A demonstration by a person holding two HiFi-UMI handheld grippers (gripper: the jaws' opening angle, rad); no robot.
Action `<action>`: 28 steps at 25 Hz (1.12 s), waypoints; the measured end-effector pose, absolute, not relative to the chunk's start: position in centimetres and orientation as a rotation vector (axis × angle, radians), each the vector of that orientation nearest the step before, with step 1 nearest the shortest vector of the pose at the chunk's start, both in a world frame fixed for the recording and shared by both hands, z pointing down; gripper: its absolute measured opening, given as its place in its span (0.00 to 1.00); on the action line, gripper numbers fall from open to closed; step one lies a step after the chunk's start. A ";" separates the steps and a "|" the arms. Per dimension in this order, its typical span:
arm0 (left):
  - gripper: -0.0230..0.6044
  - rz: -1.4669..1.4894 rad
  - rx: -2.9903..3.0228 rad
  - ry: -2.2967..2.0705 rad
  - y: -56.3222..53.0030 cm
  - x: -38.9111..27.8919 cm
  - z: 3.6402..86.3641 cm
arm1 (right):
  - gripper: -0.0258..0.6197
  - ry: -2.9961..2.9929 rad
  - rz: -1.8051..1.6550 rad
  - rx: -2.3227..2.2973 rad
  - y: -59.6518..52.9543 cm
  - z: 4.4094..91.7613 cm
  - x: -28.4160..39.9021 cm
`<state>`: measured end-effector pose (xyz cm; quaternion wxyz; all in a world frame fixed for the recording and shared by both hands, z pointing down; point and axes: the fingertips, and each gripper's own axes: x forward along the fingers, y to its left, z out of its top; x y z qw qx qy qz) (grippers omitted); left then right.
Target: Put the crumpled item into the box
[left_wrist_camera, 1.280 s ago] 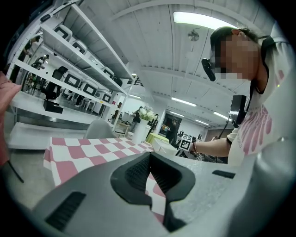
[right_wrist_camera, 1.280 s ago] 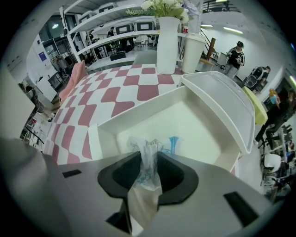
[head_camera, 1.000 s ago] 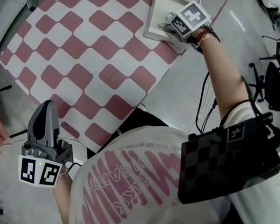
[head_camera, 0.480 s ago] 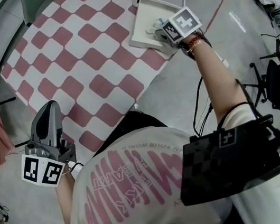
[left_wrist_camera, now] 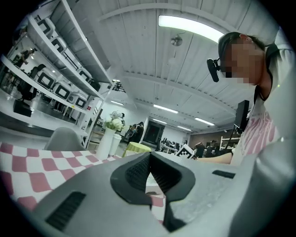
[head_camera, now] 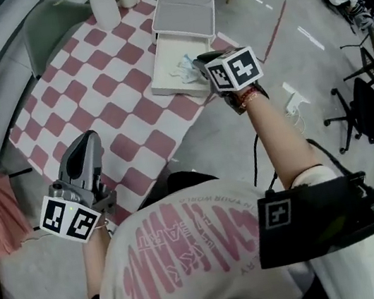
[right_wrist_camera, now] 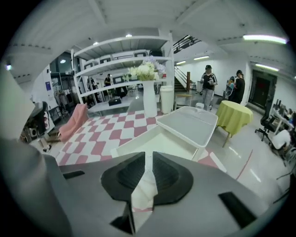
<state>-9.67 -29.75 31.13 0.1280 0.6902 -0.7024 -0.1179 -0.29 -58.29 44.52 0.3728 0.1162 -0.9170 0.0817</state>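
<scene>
We saw the crumpled pale item (head_camera: 181,67) lying inside the open white plastic box (head_camera: 164,50), against its near-right wall. Just beside it hung our right gripper (head_camera: 200,68), tilted down toward the box at the end of an outstretched arm (head_camera: 274,133). Its own view showed what the head view could not: the jaws had just been closing, with a thin slit left and nothing pinched. Our left gripper (head_camera: 86,137) pointed level, well away from the box. Its own view showed the jaws pressed together, empty.
</scene>
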 end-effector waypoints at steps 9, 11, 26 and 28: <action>0.05 -0.409 2.146 -1.900 -36.6 -5.1 29.4 | 0.05 -2.792 0.317 0.444 -55.8 34.2 7.0; 0.05 -0.410 2.158 -1.880 -37.4 -4.3 29.5 | 0.05 -2.864 0.315 0.506 -55.8 32.4 9.1; 0.05 -0.326 2.229 -1.715 -39.7 0.4 31.8 | 0.05 -2.813 0.329 0.845 -56.1 33.3 22.3; 0.05 -0.322 2.227 -1.704 -39.9 0.6 32.0 | 0.05 -2.790 0.324 0.866 -56.0 33.8 23.1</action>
